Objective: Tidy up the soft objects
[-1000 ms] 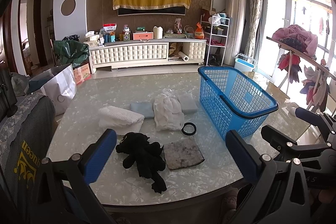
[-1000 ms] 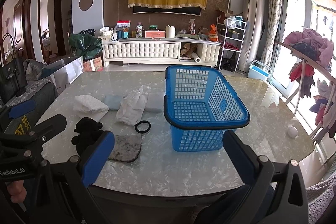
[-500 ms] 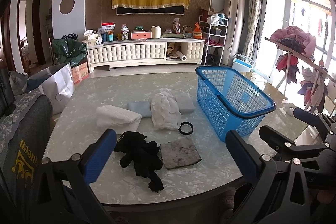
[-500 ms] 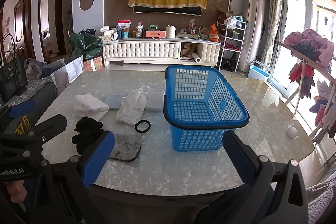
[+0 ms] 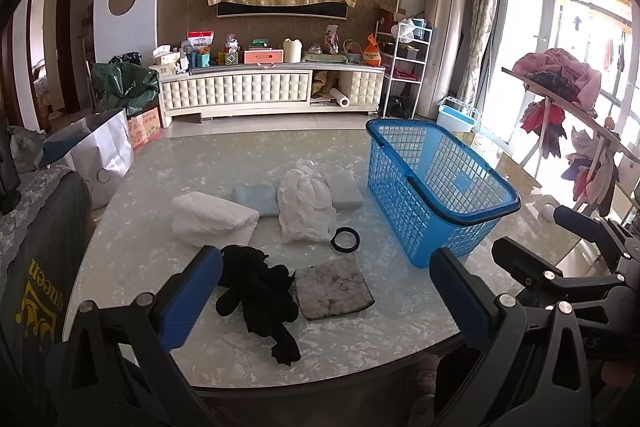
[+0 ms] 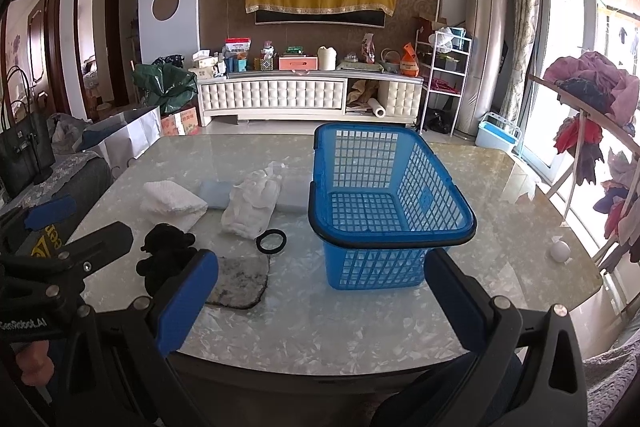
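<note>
Soft items lie on the marble table [image 5: 160, 267]: a black plush toy [image 5: 260, 291], a grey felt pad [image 5: 334, 287], a white folded towel [image 5: 214, 217], a white crumpled cloth [image 5: 306, 207], two pale blue sponges [image 5: 256, 199] and a black ring [image 5: 345, 239]. An empty blue basket [image 6: 384, 207] stands to their right. My left gripper [image 5: 326, 301] is open and empty above the near table edge, in front of the plush toy. My right gripper [image 6: 322, 307] is open and empty in front of the basket.
A small white ball [image 6: 559, 251] lies near the table's right edge. A clothes rack [image 6: 592, 115] with garments stands to the right. A dark chair with a bag [image 6: 28, 155] stands at the left. A TV cabinet [image 6: 304, 95] is far behind.
Both grippers stay open and nearly still. The left view has shifted slightly, so the items sit a little further left and lower in it.
</note>
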A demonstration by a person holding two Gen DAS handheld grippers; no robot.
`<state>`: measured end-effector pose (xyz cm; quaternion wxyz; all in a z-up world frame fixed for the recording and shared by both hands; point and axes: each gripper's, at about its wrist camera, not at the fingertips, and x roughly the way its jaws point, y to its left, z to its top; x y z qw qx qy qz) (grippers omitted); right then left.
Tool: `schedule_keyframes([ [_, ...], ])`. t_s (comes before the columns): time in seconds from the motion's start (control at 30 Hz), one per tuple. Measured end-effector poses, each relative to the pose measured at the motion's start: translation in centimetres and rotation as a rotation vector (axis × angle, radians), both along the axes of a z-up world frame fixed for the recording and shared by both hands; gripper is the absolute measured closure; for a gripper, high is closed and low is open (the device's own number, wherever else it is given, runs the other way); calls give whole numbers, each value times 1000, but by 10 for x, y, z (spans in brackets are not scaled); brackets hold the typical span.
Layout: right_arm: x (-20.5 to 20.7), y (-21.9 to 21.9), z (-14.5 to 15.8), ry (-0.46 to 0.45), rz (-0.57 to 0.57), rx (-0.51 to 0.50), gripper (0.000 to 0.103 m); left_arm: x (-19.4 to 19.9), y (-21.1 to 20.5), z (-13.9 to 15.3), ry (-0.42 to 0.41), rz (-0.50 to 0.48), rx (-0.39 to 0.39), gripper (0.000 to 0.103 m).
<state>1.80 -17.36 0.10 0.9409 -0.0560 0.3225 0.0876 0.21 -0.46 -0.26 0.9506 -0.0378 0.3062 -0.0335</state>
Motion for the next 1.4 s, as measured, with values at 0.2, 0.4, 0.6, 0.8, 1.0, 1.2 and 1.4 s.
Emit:
schedule_keyframes([
  [0.2,7,-7,4,22,33,47,0,9,7,9,-8,8,0,0],
  [0.4,18,-14,12,11,64,66,0,22,27,14,28,22,12,0],
  [0.6,35,-12,17,9,67,30,0,35,52,14,83,32,20,0],
  [0.8,54,9,13,61,153,-16,0,53,73,4,171,10,11,0],
  [1.0,77,45,-1,147,258,-53,0,67,88,-13,239,14,50,0],
  [1.2,89,82,-22,221,356,-98,0,82,104,-38,317,-31,21,0],
  [1.4,105,100,-42,314,377,-83,0,95,114,-70,397,-46,19,0],
])
